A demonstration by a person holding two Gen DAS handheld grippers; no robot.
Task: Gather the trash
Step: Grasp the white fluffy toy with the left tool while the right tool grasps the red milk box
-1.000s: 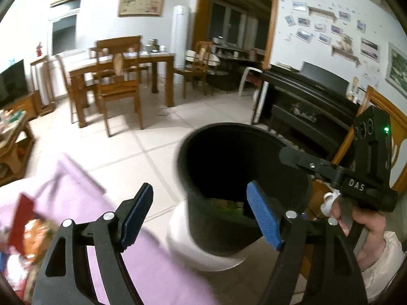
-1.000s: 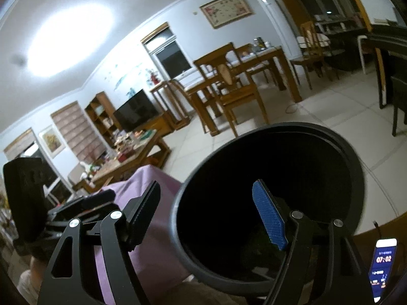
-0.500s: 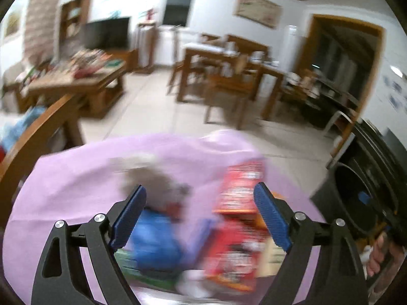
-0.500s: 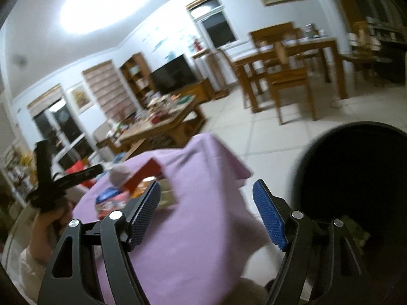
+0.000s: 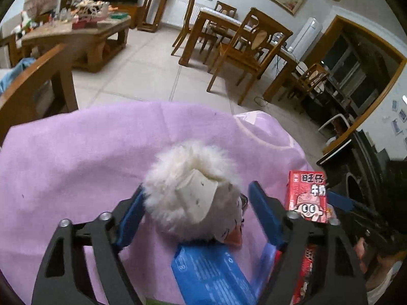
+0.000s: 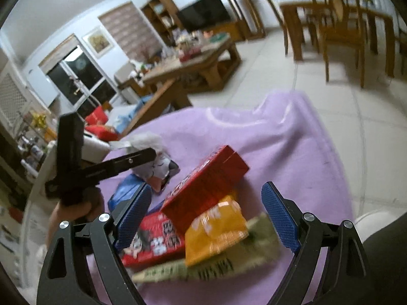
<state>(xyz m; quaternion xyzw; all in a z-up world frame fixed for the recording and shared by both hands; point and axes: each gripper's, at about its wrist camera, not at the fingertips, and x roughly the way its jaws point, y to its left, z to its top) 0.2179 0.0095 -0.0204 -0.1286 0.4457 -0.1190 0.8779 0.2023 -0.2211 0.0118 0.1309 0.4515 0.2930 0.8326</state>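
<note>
On a purple cloth [image 5: 89,152] lies a heap of litter. My left gripper [image 5: 195,190] straddles a white fluffy toy [image 5: 188,178] with a paper tag; its jaws are closing, and a gap still shows at the right pad. Beside it are an upright red drink carton [image 5: 306,198] and a blue packet [image 5: 211,274]. My right gripper [image 6: 207,188] hovers open over the red carton [image 6: 206,180], an orange packet [image 6: 216,226], a flat red packet [image 6: 152,239] and a greenish wrapper [image 6: 203,264]. It touches none of them.
A dark bin [image 6: 381,254] on a white base sits at the lower right edge. A wooden armrest [image 5: 33,76] stands left of the cloth. A cluttered coffee table [image 5: 76,33] and a dining table with chairs [image 5: 241,40] stand farther off on tiled floor.
Both views have swung from the black bin to the purple cloth and its litter. My left gripper has come down around the fluffy toy and its jaws have narrowed.
</note>
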